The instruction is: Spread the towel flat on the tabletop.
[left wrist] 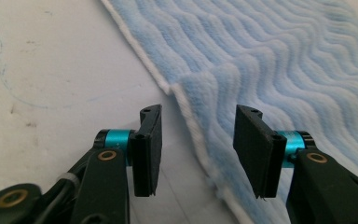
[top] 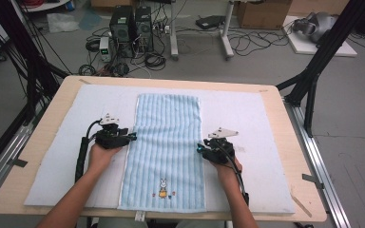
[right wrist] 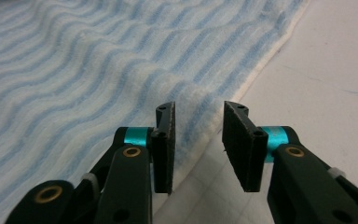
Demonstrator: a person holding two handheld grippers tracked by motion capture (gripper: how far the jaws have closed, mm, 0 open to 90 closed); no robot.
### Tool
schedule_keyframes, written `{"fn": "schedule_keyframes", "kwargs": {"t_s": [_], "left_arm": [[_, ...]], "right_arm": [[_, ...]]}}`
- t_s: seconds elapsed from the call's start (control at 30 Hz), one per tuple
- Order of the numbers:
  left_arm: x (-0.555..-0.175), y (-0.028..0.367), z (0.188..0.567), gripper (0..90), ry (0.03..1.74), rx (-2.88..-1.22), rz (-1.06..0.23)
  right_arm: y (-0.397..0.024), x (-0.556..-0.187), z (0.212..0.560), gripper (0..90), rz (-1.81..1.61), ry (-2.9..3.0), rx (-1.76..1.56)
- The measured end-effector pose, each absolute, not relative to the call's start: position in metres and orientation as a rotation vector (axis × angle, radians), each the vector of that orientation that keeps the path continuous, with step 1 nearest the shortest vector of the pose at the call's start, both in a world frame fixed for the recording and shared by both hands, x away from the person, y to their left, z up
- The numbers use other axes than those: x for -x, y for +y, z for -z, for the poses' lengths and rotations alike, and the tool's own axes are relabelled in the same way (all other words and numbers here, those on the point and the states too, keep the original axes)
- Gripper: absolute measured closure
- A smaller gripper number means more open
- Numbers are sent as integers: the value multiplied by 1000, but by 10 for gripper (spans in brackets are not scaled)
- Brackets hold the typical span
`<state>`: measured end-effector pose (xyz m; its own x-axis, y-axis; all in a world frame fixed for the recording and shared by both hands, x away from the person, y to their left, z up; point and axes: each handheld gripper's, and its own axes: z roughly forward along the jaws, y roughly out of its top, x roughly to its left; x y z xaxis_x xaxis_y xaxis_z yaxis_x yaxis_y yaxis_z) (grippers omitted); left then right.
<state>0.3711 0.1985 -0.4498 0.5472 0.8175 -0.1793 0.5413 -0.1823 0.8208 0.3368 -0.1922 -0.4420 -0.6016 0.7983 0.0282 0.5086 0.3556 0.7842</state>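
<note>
A light blue striped towel (top: 164,137) lies flat and lengthwise on the white mat (top: 52,142), with a small rabbit picture (top: 162,187) near its front hem. At the towel's left edge my left gripper (top: 134,137) is open. Its jaws (left wrist: 198,116) straddle the white hem, where the towel (left wrist: 270,56) is pinched up into a small ridge. My right gripper (top: 199,148) is at the right edge, also open. Between its jaws (right wrist: 199,108) lie the hem and a low pucker of the towel (right wrist: 74,70). Neither pair of pads presses on the cloth.
The mat covers most of a wooden table (top: 294,128). Bare mat lies on both sides of the towel. Behind the table, the floor holds computer towers (top: 130,28), cables and boxes. Black frame legs (top: 313,71) stand at the table's back corners.
</note>
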Motion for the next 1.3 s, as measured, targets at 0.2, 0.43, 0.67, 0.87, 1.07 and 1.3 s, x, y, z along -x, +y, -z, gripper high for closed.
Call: {"fn": "schedule_keyframes", "kwargs": {"t_s": [0.2,0.43,0.67,0.87,1.07,1.3], "left_arm": [[-347,206,449,475,1029,-1849,-376],[-307,214,448,491,966,-1839,-355],[-263,210,448,577,904,-1860,-318],[-237,204,446,645,843,-1881,-286],[-219,195,450,637,806,-1924,-250],[-213,185,457,644,794,-2009,-289]], "right_arm": [[-199,-315,439,611,-1159,2260,-1132],[-202,-281,442,602,-1176,2260,-1139],[-202,-243,439,604,-1198,2270,-1113],[-198,-221,438,617,-1231,2323,-1047],[-182,-207,442,627,-1232,2418,-963],[-173,-205,450,726,-1173,2469,-950]]}}
